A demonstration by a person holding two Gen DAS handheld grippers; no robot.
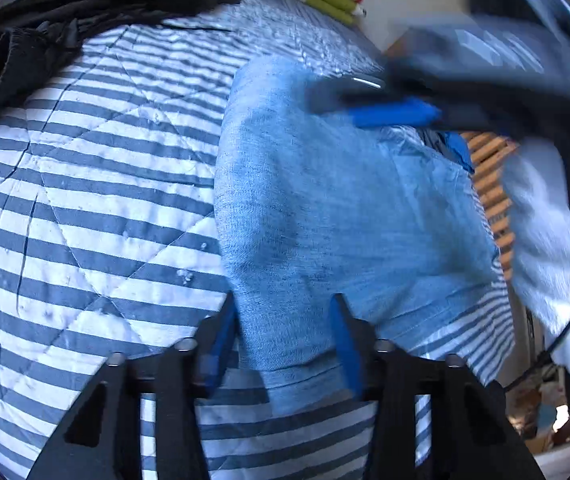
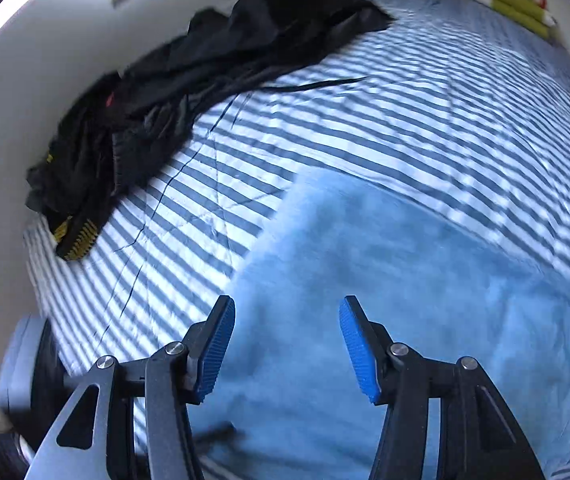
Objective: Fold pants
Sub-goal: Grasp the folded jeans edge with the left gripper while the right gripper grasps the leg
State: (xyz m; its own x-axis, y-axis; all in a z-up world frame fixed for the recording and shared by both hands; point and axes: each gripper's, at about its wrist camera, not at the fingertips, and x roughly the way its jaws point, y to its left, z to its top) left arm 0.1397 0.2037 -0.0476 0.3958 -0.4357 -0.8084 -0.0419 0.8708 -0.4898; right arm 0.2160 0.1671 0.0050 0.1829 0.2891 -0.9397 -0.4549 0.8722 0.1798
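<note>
Denim pants (image 1: 325, 216), light blue and partly folded, lie on my striped quilt (image 1: 85, 200) at centre to 3 o'clock; soft, fairly heavy cloth, likely best pinched at the hem or a folded edge. My left gripper (image 1: 285, 340) straddles the near end, pads not pressing; my right gripper (image 2: 287, 344) hovers half-open, empty. Waistband hidden, right view blurred.

Left gripper (image 1: 285, 320) pointing steeply down, jaws parted, blue pads (image 1: 345, 344) standing apart with cloth between them but not clamped. Right gripper (image 2: 287, 328) also angled steeply down, jaws parted, blue pads (image 2: 359, 350) clear of anything, nothing held. In left wrist view, right gripper (image 1: 369, 110) seen blurred at upper right, tips aimed leftward across frame.
</note>
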